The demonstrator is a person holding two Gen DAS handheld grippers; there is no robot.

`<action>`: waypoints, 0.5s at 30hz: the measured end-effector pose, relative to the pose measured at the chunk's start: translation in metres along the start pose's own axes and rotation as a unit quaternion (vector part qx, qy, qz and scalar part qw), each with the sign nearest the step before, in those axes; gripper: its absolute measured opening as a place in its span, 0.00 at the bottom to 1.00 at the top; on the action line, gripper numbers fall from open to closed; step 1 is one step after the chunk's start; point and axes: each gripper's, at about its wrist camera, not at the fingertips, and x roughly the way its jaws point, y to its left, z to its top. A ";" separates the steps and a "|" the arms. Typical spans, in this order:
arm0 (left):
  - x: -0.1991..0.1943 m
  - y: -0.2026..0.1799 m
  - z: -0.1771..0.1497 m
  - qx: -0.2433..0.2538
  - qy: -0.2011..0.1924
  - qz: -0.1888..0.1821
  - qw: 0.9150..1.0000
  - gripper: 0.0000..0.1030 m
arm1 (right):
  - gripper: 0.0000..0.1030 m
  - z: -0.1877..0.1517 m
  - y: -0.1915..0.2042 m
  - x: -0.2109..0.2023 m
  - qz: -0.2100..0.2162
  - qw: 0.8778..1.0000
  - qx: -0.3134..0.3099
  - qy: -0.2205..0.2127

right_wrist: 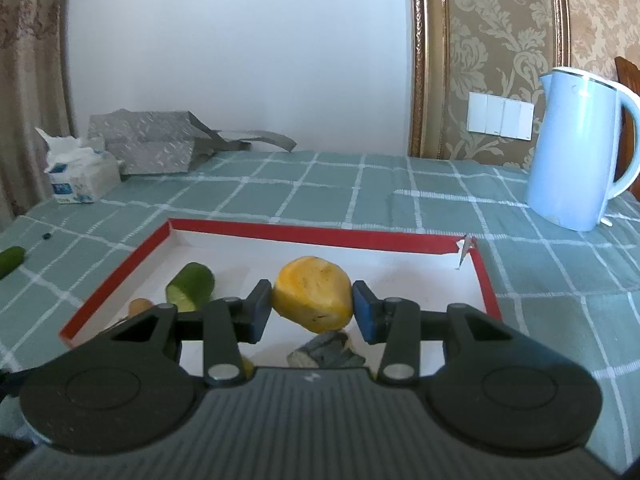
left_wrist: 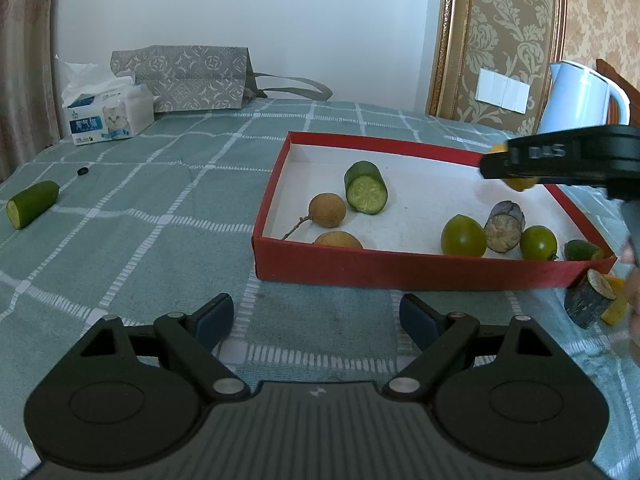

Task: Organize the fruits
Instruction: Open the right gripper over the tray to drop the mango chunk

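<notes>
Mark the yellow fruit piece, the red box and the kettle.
yellow fruit piece [right_wrist: 312,300]: right wrist view, middle of its cut face.
red box [left_wrist: 400,270]: left wrist view, near outer wall.
kettle [right_wrist: 576,148]: right wrist view, middle of its body.

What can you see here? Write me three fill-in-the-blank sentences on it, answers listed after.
1. The right tongs are shut on a ____ fruit piece.
2. The left tongs stand ____ with nothing between them.
3. The box holding the produce has ____ walls.
4. One cucumber piece lies outside the box on the ____.

Missing words: yellow; open; red; tablecloth
</notes>
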 end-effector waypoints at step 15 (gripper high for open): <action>0.001 0.000 0.000 0.000 0.001 0.000 1.000 0.89 | 0.69 0.001 0.019 0.036 -0.029 0.999 -0.020 0.028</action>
